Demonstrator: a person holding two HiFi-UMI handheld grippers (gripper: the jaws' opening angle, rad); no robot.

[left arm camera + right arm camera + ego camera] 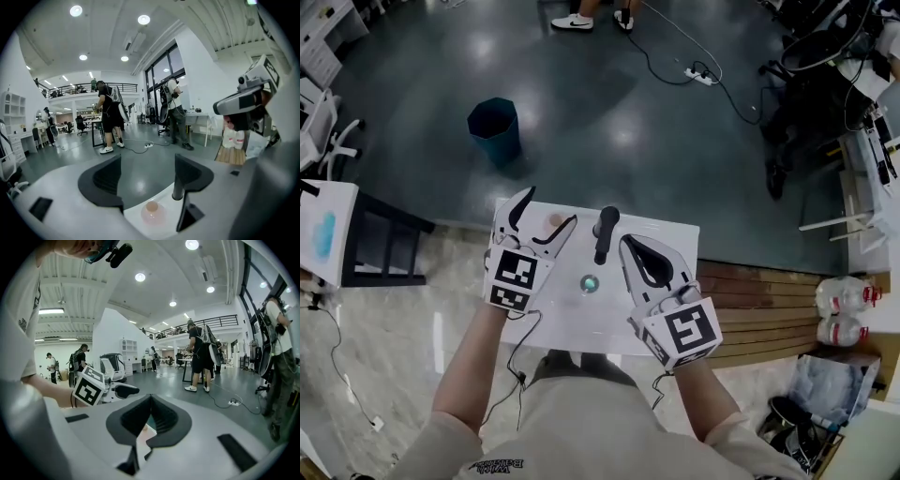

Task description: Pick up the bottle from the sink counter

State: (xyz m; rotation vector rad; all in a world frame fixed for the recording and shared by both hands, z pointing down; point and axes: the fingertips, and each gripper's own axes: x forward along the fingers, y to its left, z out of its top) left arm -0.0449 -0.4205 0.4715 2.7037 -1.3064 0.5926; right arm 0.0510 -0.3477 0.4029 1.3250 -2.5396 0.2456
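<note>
A small pale pink bottle (555, 222) stands on the white sink counter (572, 323), left of the black faucet (606, 234). My left gripper (549, 208) hangs over it, open, its jaws wide apart on either side of the bottle and not touching it. In the left gripper view the bottle (151, 209) sits low between the jaws of the left gripper (147, 164), with the faucet stem (178, 187) just to its right. My right gripper (628, 244) is shut and empty, right of the faucet; its tips meet in the right gripper view (150, 399).
A round drain (589, 283) sits mid-counter. A teal bin (495, 129) stands on the floor beyond. Wooden slats (769, 314) and packed water bottles (844, 300) lie to the right, a black-framed table (337, 234) to the left. A cable and power strip (701, 77) cross the floor.
</note>
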